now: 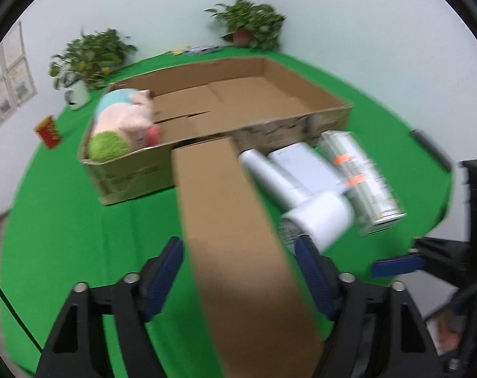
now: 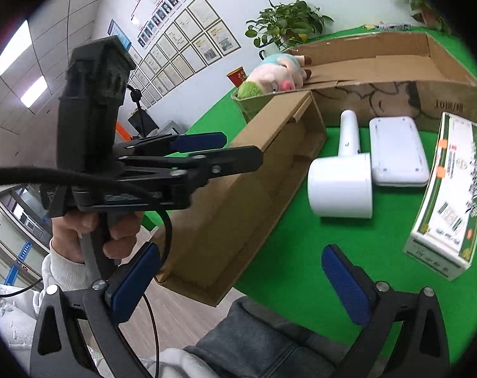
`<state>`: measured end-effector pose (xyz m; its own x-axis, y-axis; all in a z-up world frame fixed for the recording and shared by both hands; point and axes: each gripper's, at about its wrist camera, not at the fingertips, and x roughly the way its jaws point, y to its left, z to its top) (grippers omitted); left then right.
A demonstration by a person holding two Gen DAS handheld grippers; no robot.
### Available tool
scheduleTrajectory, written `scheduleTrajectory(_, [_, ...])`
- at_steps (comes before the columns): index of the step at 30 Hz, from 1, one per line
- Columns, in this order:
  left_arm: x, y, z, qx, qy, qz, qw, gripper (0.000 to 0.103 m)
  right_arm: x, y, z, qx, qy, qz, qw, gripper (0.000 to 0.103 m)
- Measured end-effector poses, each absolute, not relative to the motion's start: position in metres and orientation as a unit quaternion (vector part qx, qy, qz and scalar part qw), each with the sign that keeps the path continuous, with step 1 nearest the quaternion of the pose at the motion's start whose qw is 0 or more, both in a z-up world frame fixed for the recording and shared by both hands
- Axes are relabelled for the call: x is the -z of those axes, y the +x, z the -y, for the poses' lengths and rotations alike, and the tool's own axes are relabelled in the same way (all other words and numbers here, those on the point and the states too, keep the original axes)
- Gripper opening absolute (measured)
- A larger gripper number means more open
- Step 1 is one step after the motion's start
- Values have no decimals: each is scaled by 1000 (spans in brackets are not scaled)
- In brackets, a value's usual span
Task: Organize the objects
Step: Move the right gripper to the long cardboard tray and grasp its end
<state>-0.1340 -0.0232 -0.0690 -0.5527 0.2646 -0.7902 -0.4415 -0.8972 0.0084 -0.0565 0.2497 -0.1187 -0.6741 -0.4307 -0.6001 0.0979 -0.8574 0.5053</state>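
My left gripper point(image 1: 238, 271) straddles the long brown cardboard box point(image 1: 235, 236), fingers spread; my right gripper point(image 2: 241, 283) gapes, holding nothing.

Bright even light, left view motion-blurred, perhaps shaken, fisheye-warped edges

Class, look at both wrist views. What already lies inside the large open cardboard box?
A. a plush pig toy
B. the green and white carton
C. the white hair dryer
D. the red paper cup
A: the plush pig toy lies in one end of the large open cardboard box; the other items are outside it.
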Motion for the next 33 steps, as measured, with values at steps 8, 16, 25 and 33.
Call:
scheduleTrajectory(8, [59, -133, 46, -887, -412, -99, 185, 67, 126, -67, -244, 884, 380, 224, 157, 102])
scheduleTrajectory(16, [55, -135, 86, -887, -425, -42, 176, 52, 132, -93, -230, 890, 384, 198, 149, 102])
scheduleTrajectory(25, [79, -138, 123, -868, -463, 23, 176, 28, 148, -130, -219, 876, 433, 194, 91, 87])
scheduleTrajectory(33, [93, -142, 138, -855, -477, 79, 188, 21, 144, -135, -206, 881, 438, 166, 68, 58])
